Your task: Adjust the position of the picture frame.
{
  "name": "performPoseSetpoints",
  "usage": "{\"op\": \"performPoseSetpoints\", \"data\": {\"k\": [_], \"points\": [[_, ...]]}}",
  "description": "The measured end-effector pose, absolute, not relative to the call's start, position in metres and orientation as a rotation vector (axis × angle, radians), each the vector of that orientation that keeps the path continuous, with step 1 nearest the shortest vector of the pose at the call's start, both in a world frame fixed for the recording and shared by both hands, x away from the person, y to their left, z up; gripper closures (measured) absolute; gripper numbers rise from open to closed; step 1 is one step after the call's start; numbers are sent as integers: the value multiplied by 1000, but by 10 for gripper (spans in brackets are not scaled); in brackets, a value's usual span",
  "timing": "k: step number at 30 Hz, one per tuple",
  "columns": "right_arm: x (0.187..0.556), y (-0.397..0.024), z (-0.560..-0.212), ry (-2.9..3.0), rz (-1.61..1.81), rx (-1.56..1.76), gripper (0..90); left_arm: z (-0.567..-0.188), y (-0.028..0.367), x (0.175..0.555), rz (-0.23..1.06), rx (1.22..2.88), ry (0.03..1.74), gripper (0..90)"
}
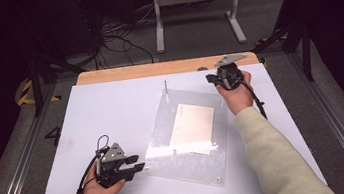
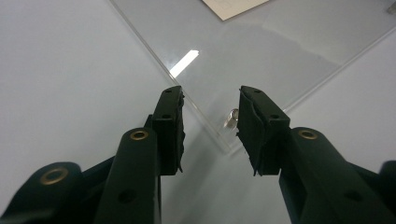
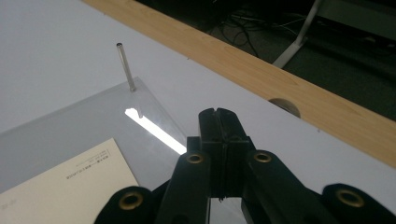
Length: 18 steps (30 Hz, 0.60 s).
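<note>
A clear acrylic plate (image 1: 164, 128) lies slanted on the white table top, with a cream card (image 1: 192, 127) on it. A thin metal pin (image 1: 166, 87) stands upright at the plate's far corner. My left gripper (image 1: 141, 162) lies level at the plate's near left corner. In the left gripper view this gripper (image 2: 210, 105) is open; the plate corner (image 2: 219, 135) and its small metal stud (image 2: 231, 117) sit between the jaws, untouched. My right gripper (image 1: 209, 78) hovers by the plate's far right corner. It is shut (image 3: 217, 114) with nothing in it; the pin (image 3: 126, 67) stands to its left.
A wooden strip (image 1: 156, 69) with a round hole (image 3: 285, 106) runs along the table's far edge. Beyond it are a white metal stand (image 1: 195, 3) and loose cables (image 1: 117, 38) on the floor. Another small stud (image 1: 218, 179) marks the plate's near right corner.
</note>
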State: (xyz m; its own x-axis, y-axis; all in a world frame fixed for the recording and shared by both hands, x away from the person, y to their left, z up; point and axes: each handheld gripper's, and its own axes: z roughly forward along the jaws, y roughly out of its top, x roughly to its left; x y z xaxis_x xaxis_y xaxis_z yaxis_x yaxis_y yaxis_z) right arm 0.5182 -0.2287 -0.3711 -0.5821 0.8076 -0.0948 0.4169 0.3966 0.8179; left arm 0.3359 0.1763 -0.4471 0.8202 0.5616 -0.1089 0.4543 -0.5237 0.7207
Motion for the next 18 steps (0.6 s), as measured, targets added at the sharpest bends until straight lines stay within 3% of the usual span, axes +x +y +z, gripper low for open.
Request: {"op": "performPoseSetpoints", "data": {"k": [4,7,14,18], "points": [[520,-215,-369,2216,1051,1012,866,-448,180,333,174,2207,741,610],[490,-222,-375,2271,1133,980,804,-451,177,334,166,2216,717,610],[438,-250,-386,2292,1220,992,761,-455,158,335,156,2262,669,624],[406,-270,-394,2285,1271,1021,751,-455,150,335,155,2281,637,728]]}}
